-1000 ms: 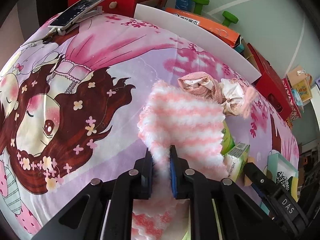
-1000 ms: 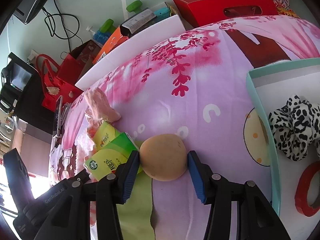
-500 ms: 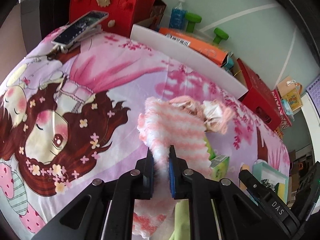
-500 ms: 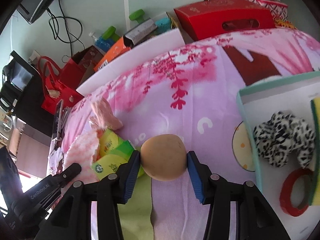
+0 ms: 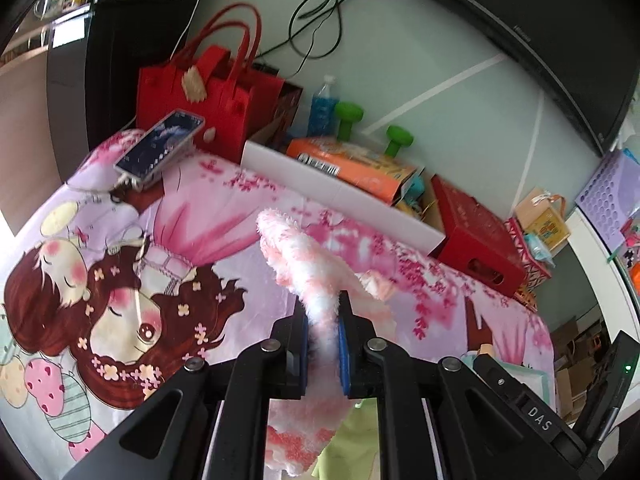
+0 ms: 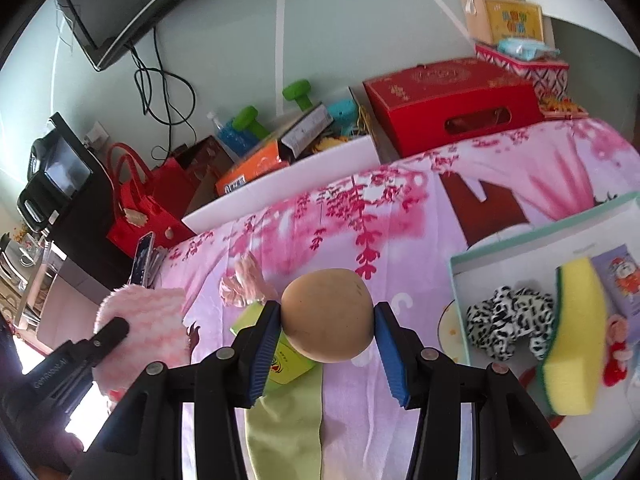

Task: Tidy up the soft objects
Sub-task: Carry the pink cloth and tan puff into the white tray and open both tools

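Cartoon-print bedsheet (image 5: 224, 240), phone (image 5: 160, 146), mint-rimmed tray (image 6: 520, 236), green packet (image 6: 286, 362) on it

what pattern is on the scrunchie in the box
Black-and-white leopard-style spots on the scrunchie, lying in the box; clearest in the right wrist view.

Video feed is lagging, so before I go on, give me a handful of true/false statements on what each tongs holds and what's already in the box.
1. The left tongs are shut on the fluffy pink-and-white cloth. True.
2. The right tongs are open and hold nothing. False: they grip the tan ball.
3. A yellow sponge lies in the teal-rimmed box. True.
4. The leopard-print scrunchie lies on the bedsheet outside the box. False: it is inside the box.
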Tool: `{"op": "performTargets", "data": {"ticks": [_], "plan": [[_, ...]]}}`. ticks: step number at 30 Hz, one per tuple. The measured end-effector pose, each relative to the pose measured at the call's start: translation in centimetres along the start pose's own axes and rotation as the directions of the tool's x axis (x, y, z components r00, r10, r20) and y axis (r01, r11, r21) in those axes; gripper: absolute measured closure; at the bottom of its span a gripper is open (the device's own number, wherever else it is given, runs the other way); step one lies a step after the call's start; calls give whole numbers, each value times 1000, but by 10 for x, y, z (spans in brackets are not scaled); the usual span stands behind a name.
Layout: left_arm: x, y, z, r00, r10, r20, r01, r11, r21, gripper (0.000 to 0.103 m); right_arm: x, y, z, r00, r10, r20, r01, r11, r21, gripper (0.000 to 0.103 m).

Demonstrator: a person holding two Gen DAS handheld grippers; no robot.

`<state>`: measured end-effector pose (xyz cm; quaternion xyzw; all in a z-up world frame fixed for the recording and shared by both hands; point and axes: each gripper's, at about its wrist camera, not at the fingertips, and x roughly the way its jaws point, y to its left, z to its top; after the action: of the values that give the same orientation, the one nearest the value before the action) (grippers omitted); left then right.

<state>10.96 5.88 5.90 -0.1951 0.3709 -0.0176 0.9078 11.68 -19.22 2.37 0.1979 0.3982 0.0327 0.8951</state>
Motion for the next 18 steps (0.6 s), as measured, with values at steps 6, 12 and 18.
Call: {"op": "performTargets", "data": {"ticks": [6,12,18], "plan": [[-11,-11,1,1000,-19,25,18,999,28,91,-10,-1,1,1000,-16,14,16,1000,-8,53],[-17,-25,0,998,-50,32,48,997,59,91,-23,-9,1,999,-31,12,31,999,8,53],[-24,-40,-3,997,-73,37,70,993,90,91,-64,-23,7,995,-77,65,75,997,28,53]]}}
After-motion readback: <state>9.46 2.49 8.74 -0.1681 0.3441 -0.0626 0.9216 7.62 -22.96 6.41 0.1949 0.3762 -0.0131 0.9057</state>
